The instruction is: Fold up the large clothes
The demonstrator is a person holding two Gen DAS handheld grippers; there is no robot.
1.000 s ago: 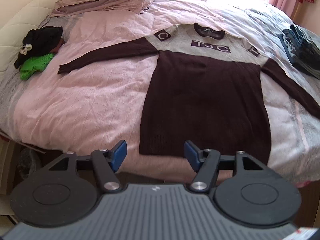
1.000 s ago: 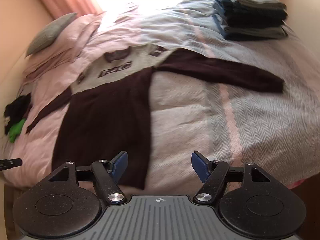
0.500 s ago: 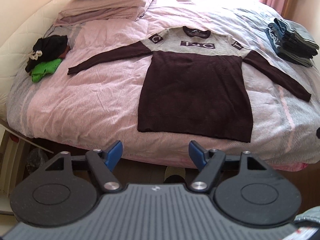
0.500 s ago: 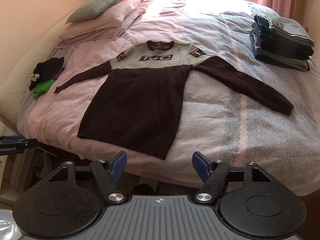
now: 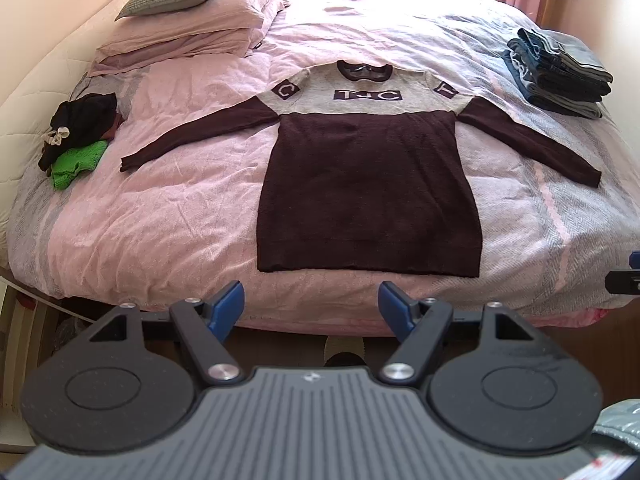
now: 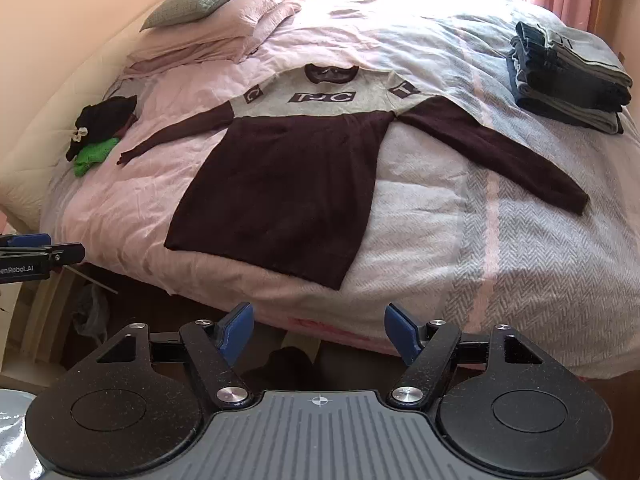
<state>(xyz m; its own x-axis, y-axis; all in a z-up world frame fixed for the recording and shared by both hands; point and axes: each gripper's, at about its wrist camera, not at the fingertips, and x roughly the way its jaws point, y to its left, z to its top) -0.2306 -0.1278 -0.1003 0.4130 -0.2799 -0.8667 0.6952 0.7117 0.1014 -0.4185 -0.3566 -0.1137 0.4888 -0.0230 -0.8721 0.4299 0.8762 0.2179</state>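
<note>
Both tongs hang off the foot of the bed, each with its blue pads spread apart and nothing between them: the left gripper in front of the hem, the right gripper further toward the right sleeve side. The sweater lies flat, face up, in the middle of the bed, both sleeves spread out, collar toward the pillows.

Risks from here, as I judge them:
- The knit looks soft and thin, so a pinch at the sleeve cuff could also catch the duvet beneath and drag it along with the fold.
- Grabbing only the top layer at the hem would pull front from back and leave a skewed fold.
- The hem lies near the bed's edge; a tug toward the foot may slide the sweater off.
- The jeans stack sits near the right sleeve, and a wide sweep could knock it.
- The dark and green clothes lie beyond the left cuff, less of a worry.
</note>
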